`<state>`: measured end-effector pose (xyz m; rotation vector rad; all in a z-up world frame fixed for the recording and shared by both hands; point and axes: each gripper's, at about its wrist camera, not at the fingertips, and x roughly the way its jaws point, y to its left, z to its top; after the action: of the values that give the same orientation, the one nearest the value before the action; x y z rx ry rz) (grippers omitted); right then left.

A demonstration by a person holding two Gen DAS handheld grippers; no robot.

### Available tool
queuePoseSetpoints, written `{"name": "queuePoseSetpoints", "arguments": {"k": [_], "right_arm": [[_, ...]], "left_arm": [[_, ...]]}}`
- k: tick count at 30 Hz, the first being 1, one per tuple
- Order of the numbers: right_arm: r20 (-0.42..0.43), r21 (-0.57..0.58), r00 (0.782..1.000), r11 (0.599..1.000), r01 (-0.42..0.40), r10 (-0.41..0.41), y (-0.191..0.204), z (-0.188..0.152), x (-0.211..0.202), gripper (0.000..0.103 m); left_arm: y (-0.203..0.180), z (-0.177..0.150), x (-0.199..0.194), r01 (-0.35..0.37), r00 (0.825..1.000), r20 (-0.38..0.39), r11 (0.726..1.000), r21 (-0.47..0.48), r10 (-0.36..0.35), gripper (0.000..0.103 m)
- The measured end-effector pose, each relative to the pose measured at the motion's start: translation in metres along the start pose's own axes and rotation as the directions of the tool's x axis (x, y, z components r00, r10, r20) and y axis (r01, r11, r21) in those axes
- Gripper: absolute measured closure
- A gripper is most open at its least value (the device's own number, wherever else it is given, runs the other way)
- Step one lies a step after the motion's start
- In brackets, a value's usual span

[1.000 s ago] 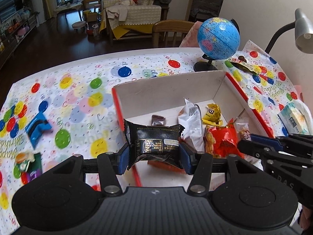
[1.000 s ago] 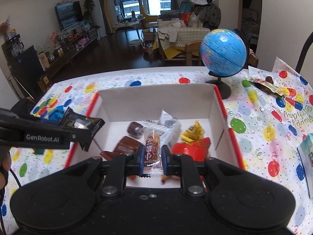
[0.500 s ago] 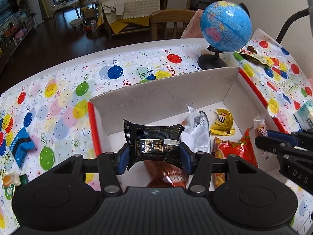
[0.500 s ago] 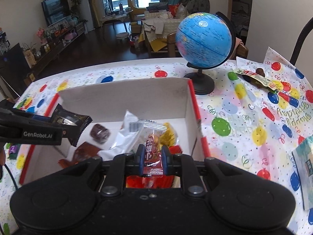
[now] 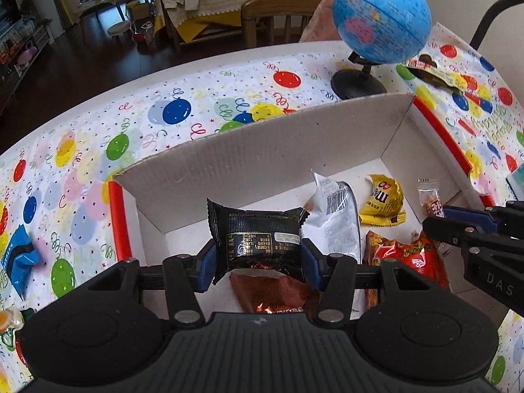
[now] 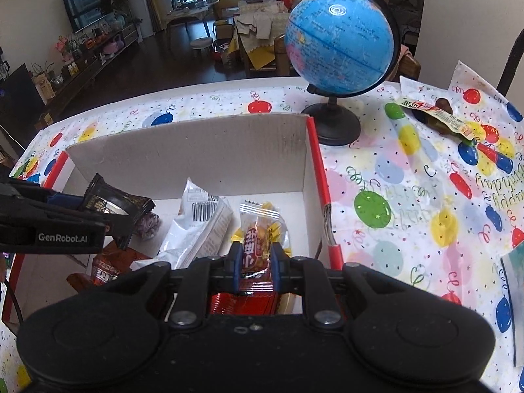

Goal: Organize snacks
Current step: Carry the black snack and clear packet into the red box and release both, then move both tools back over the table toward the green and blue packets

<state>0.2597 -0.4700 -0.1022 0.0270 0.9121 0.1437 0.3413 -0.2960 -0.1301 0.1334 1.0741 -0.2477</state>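
My left gripper [image 5: 258, 267] is shut on a black snack packet [image 5: 257, 239] and holds it above the left part of the white cardboard box [image 5: 262, 157]. My right gripper [image 6: 256, 267] is shut on a clear red-labelled candy packet [image 6: 260, 239], held above the box's right part [image 6: 196, 150]. In the box lie a white packet [image 5: 337, 216], a yellow M&M's bag [image 5: 381, 201], a red bag [image 5: 414, 258] and a brown packet [image 5: 275, 293]. The right gripper shows in the left wrist view [image 5: 439, 221], and the left gripper [image 6: 108, 213] in the right wrist view.
A blue globe [image 6: 340, 39] on a black stand sits just behind the box's right corner. A green-wrapped snack [image 6: 439, 118] lies far right on the balloon tablecloth. A blue packet [image 5: 18, 258] and another snack [image 5: 6, 322] lie left of the box.
Both grippers, each still holding its packet, have moved forward and further over the box; the globe and far wall look closer.
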Motion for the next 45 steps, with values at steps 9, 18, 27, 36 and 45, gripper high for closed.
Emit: {"name": "queuePoseSetpoints", "arguments": {"k": [9, 18, 27, 36, 45], "right_arm": [[-0.008, 0.024, 1.000, 1.000, -0.010, 0.010, -0.003, -0.003, -0.003, 0.078], [0.004, 0.032, 0.999, 0.999, -0.033, 0.033, -0.001, -0.009, -0.018, 0.066], [0.045, 0.023, 0.998, 0.999, -0.047, 0.046, 0.005, -0.013, -0.042, 0.050], [0.108, 0.005, 0.992, 0.998, -0.058, 0.057, 0.021, -0.017, -0.072, 0.030], [0.170, -0.002, 0.982, 0.996, -0.084, 0.083, 0.043, -0.018, -0.095, 0.011]], "left_arm": [[-0.001, -0.002, -0.005, 0.001, 1.000, 0.014, 1.000, 0.000, -0.001, 0.047], [-0.004, -0.008, -0.022, 0.024, 0.999, 0.027, 1.000, -0.009, -0.024, 0.041], [-0.002, -0.019, -0.049, 0.044, 0.997, 0.059, 0.999, -0.013, -0.043, 0.038], [0.010, -0.034, -0.079, 0.048, 0.994, 0.099, 0.998, -0.045, -0.044, 0.027], [0.027, -0.050, -0.111, 0.051, 0.987, 0.157, 0.997, -0.055, -0.042, 0.027]]}}
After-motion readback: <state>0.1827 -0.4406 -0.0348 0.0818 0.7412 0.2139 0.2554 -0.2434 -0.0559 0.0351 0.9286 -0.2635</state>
